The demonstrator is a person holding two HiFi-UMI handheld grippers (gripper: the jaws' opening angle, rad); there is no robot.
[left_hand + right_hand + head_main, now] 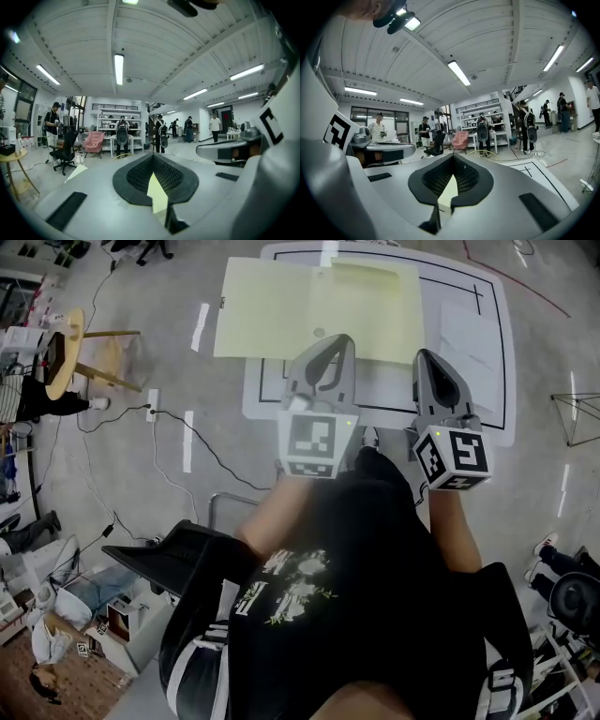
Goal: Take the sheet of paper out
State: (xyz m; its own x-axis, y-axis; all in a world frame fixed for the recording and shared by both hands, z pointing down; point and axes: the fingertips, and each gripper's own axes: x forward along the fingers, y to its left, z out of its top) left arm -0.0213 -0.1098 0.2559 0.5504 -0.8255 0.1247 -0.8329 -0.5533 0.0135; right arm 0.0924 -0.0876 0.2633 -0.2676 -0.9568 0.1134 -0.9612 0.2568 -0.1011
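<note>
Pale yellow sheet of paper (pixel 281 310) is held up off the floor just beyond both grippers, with its near edge caught in their jaws. The left gripper (pixel 325 351) is clamped on that edge about halfway along. The right gripper (pixel 429 362) is clamped at the sheet's near right corner. The sheet lies close to flat, its long axis running left to right across the two grippers and its short axis pointing away from them. Most of it spreads out to the left of the left gripper. Its right part looks a deeper yellow than its left, and I cannot tell whether that is a second layer or only the light.

Only the head view shows the sheet's full outline. Far below it, on the floor, lies a white mat (pixel 487 381) marked with black lines, and on the mat, ahead of the right gripper, lies a white page (pixel 466 338).

The gripper views show the grip itself. In the left gripper view the dark pads (pixel 136 176) are closed on a thin yellow wedge of the sheet (pixel 157 194). In the right gripper view the same wedge (pixel 449 191) sits between closed pads (pixel 473 176). Both views look level across the room, where a pink chair (pixel 93 140) and standing people are seen far beyond the jaws.
</note>
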